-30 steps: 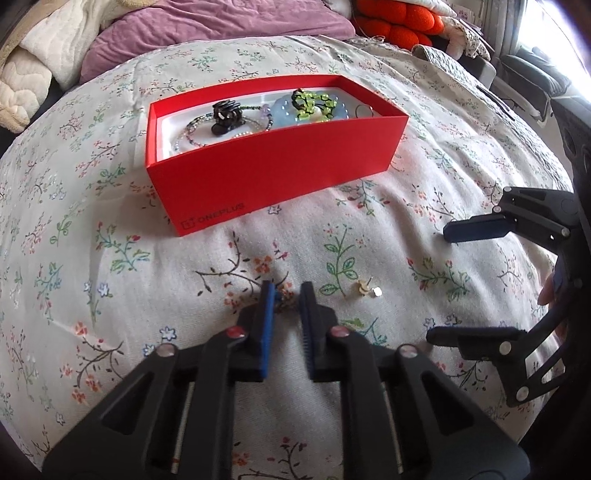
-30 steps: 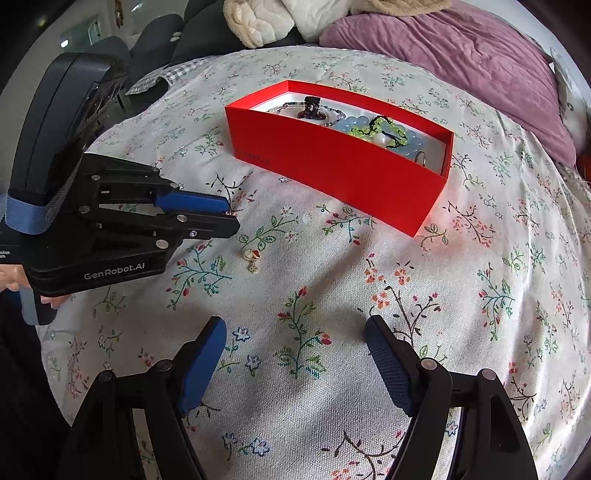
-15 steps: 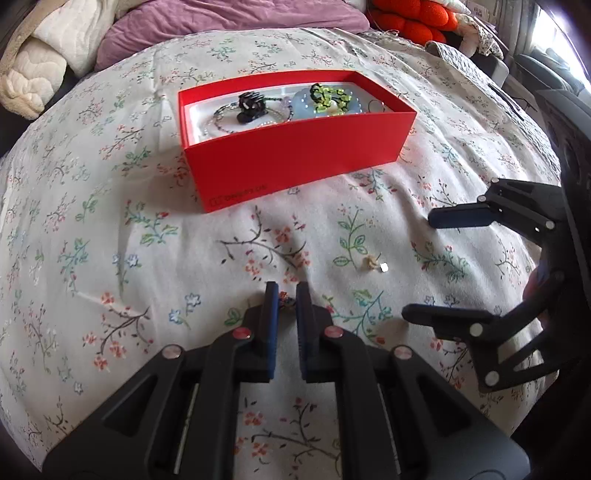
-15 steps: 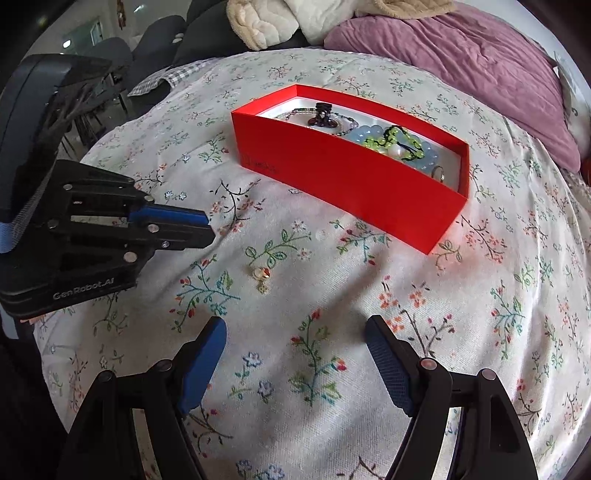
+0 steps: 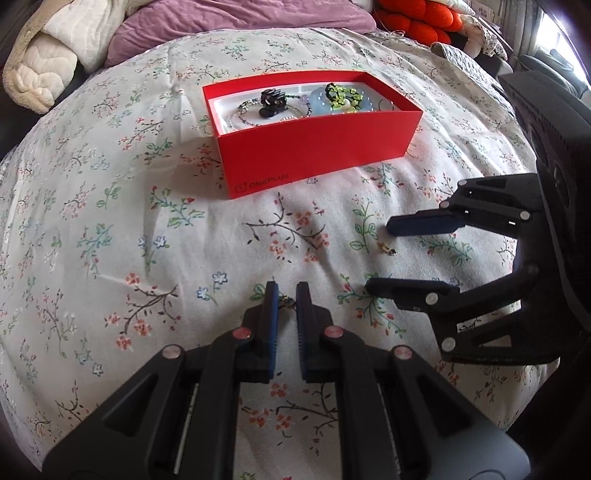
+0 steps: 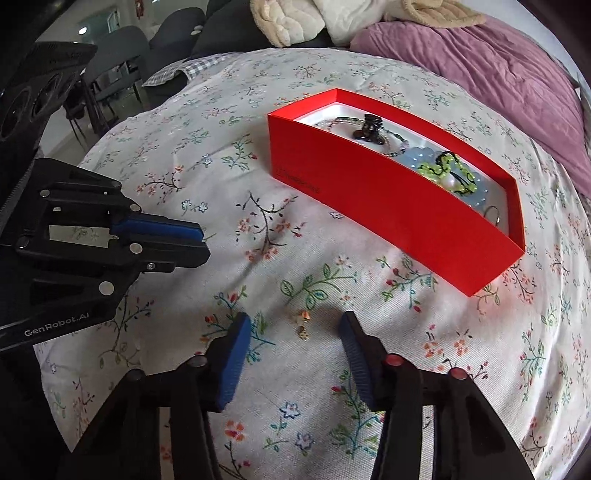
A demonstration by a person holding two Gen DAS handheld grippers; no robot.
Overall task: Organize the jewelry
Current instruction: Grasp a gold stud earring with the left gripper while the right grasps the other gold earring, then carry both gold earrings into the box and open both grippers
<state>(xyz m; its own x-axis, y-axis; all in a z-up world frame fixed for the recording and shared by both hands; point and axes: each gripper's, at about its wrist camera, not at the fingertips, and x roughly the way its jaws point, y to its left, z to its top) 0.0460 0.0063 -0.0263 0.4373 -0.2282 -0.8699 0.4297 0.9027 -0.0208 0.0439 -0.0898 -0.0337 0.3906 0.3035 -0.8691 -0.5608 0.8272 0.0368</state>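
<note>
In the left wrist view, the left gripper (image 5: 284, 295) points down at a white bedspread printed with small flowers and twigs (image 5: 110, 221), its two blue-padded fingers drawn almost together and clenched on a tiny dark and gold piece of jewelry (image 5: 287, 302) that shows in the narrow gap near the tips. Beyond it stands a long red cardboard box (image 5: 314, 155) with its lid off, holding a black hair claw (image 5: 272, 100), a thin beaded chain (image 5: 243, 112), a pale blue scalloped piece (image 5: 321, 105) and a yellow-green and black ornament (image 5: 341, 95). To the right the right gripper (image 5: 380, 258) reaches in from the side, and a small gold earring (image 5: 386, 250) lies on the cloth between its two fingers. A purple quilt (image 5: 236, 18) and a cream blanket (image 5: 48, 62) are heaped at the far edge. In the right wrist view, the right gripper (image 6: 295, 325) has its jaws just closing in but not yet gripping: the small gold earring (image 6: 303, 325) rests on the bedspread (image 6: 480, 369) between the blue pads, touched by neither. The red box (image 6: 388, 206) lies diagonally farther off, with the hair claw (image 6: 367, 129) and the yellow-green ornament (image 6: 443, 173) inside. The left gripper (image 6: 203, 243) shows at the left, its fingers pressed close, what it holds hidden from here.
</note>
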